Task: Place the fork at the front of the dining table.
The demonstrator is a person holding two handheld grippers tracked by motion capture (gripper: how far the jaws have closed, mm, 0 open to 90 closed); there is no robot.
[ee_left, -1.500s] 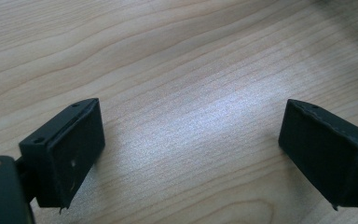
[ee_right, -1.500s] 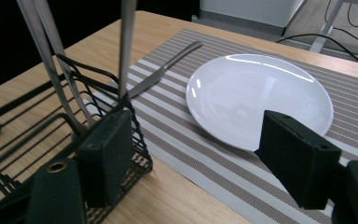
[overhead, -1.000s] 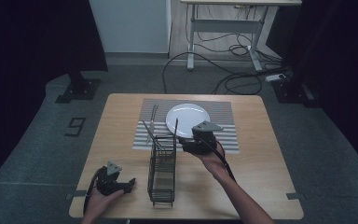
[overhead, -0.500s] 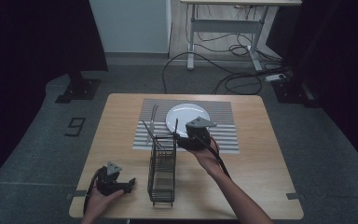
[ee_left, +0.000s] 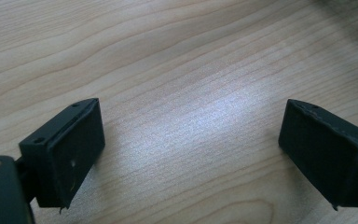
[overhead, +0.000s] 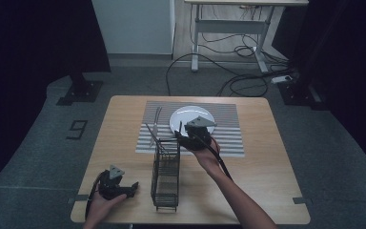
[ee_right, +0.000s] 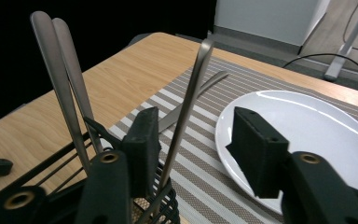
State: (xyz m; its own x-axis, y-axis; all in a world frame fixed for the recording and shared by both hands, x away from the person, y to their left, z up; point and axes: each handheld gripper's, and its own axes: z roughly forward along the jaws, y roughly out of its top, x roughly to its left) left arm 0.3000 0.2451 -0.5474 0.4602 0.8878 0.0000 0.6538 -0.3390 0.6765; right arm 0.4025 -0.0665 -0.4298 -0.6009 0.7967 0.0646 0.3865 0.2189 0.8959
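Note:
A black wire cutlery rack (overhead: 166,176) stands mid-table, with three metal utensil handles rising from its far end. My right gripper (overhead: 181,138) hovers at that end. Its jaws have just been closing. In the right gripper view one slim handle (ee_right: 191,93) stands between the jaws of my right gripper (ee_right: 193,126), close to the left pad, while the right pad is still apart from it. Two more handles (ee_right: 60,79) lean to the left. My left gripper (overhead: 132,187) rests on the table's front left, and my left gripper (ee_left: 191,140) is open over bare wood.
A white plate (overhead: 186,117) lies on a striped placemat (overhead: 228,133) just behind the right gripper. One more utensil (ee_right: 200,91) lies flat on the mat beside the plate. Cables and a desk frame (overhead: 228,28) sit on the floor beyond the table.
The right gripper has shifted left from the plate's near edge to the rack's far end, and its jaws have narrowed around a handle. The left hand has kept still.

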